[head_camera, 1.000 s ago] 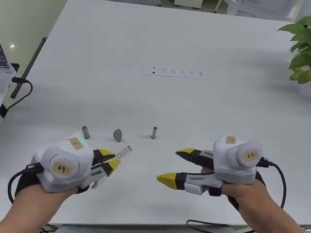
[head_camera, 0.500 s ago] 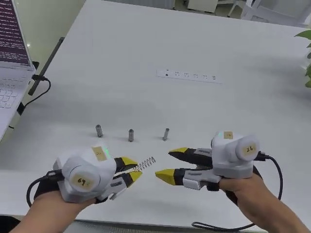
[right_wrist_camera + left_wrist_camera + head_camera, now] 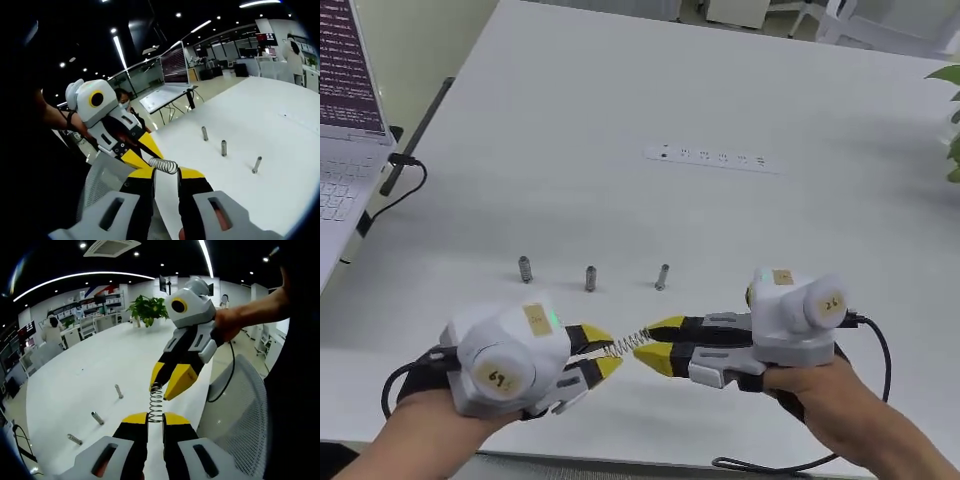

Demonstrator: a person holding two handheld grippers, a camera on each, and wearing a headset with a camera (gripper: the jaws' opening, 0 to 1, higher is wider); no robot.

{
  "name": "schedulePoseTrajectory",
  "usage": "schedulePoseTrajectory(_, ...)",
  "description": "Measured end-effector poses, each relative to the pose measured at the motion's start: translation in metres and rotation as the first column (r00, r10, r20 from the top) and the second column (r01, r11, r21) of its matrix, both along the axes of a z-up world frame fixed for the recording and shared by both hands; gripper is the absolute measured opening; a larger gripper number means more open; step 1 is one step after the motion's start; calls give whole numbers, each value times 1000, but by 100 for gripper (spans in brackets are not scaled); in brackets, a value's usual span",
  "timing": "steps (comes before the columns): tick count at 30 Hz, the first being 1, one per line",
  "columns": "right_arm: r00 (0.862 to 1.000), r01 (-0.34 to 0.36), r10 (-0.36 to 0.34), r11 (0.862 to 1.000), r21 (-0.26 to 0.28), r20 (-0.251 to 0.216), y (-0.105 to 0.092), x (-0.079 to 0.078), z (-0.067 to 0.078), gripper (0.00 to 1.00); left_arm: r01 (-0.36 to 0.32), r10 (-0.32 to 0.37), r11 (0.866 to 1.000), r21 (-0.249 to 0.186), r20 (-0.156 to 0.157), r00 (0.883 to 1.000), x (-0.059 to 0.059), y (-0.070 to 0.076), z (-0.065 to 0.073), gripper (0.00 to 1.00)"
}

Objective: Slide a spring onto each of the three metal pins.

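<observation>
I am looking at the spring (image 3: 632, 342), and it is hanging in the air between my two grippers, above the near edge of the table (image 3: 770, 230). The left gripper (image 3: 613, 353) is pinching one end of it. Its fingers (image 3: 135, 419) are almost closed, with just the spring (image 3: 156, 402) between the yellow tips. The right gripper (image 3: 643, 343) is meeting the other end. Its fingers (image 3: 192, 174) are sitting a little way open, and the spring (image 3: 163, 164) is lying right at their tips. I cannot tell if they are squeezing it.

Three pins are standing in a row on the table past the grippers: the left pin (image 3: 525, 268), the middle pin (image 3: 590, 279) and the right pin (image 3: 662, 277). They are well apart from the spring, with bare table lying in between. A power strip (image 3: 710, 156) is sitting farther back. A laptop (image 3: 345, 110) is sitting open at the far left with a cable (image 3: 390, 195) beside it, and a plant (image 3: 950, 110) is peeking in at the right.

The spring is running sideways, from one gripper to the other, and rising a bit toward the right one. It is pointing straight out from the left fingers, and it is lying across the right fingers' tips.
</observation>
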State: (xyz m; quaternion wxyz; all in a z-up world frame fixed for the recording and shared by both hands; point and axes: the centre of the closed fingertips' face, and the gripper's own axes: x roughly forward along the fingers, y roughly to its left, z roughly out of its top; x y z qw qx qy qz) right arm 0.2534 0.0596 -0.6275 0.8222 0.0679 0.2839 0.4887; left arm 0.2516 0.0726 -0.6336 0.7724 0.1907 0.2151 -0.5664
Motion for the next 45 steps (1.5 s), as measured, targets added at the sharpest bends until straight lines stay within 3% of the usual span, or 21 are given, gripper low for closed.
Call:
schedulePoseTrajectory(8, 1000, -13, 13, 1000, -7, 5, 1, -5, 5, 13, 19, -19, 1000, 19, 4, 1000, -3, -2, -5, 3)
schedulePoseTrajectory(16, 997, -47, 51, 997, -65, 49, 4, -7, 15, 14, 34, -34, 999, 17, 5, 999, -3, -11, -6, 3)
schedulePoseTrajectory(22, 991, -105, 118, 979, -173, 63, 4, -15, 3, 16, 54, -54, 998, 11, 8, 998, -7, -18, -5, 3)
schedulePoseTrajectory(37, 981, -165, 184, 960, -228, 63, 0, -15, 4, 18, 98, -98, 995, 20, 27, 995, -13, -21, -2, 3)
schedulePoseTrajectory(45, 965, -230, 254, 940, -253, 66, 8, -21, 0, 9, 101, -101, 995, 14, 20, 995, -16, -21, -4, 3)
